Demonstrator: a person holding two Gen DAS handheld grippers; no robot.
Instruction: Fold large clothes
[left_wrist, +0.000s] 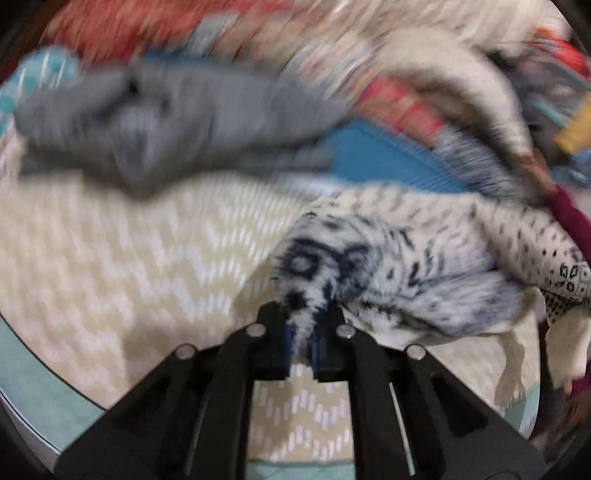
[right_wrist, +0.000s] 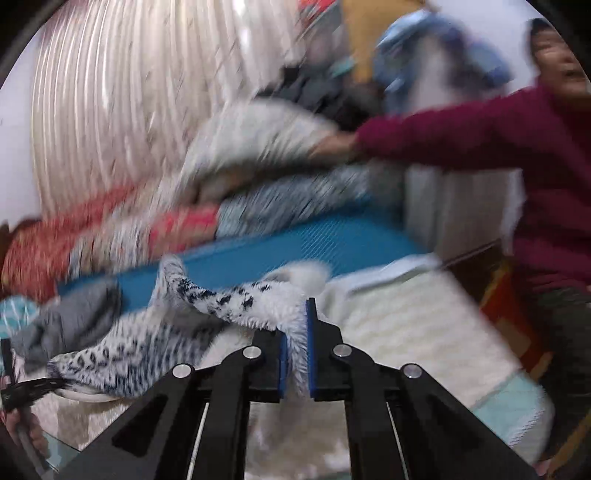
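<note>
Both grippers are clamped on the same spotted fleece garment (left_wrist: 388, 266), white with dark blue-black flecks. Left gripper (left_wrist: 303, 343): jaws nearly together, a tuft of the fleece pinched between the blue pads and running down through the gap. From these jaws the garment runs forward and off to the right, its long axis slanting away toward the right edge of the left wrist view, above the cream zigzag bed cover (left_wrist: 129, 258). Right gripper (right_wrist: 295, 354): jaws closed on a fleece edge, which fills the narrow gap between the pads; from here the cloth trails forward and off to the left, sagging in between. Judgement: the garment hangs as a span between the two grips, each holding one end, so neither hand is nearer; the coming move turns on keeping that span taut and level while it is spread or doubled over the cover. Slack in the middle looks likely to bunch. View differences: the left wrist view shows a grey garment (left_wrist: 166, 122) lying ahead and to the left of its jaws, plus a blue mat (left_wrist: 376, 158) beyond; heavy blur hides detail. The right wrist view alone shows a second person's maroon sleeve (right_wrist: 443, 136) reaching across well ahead of the jaws toward piled cloth, and pale curtains (right_wrist: 110, 110) behind.
</note>
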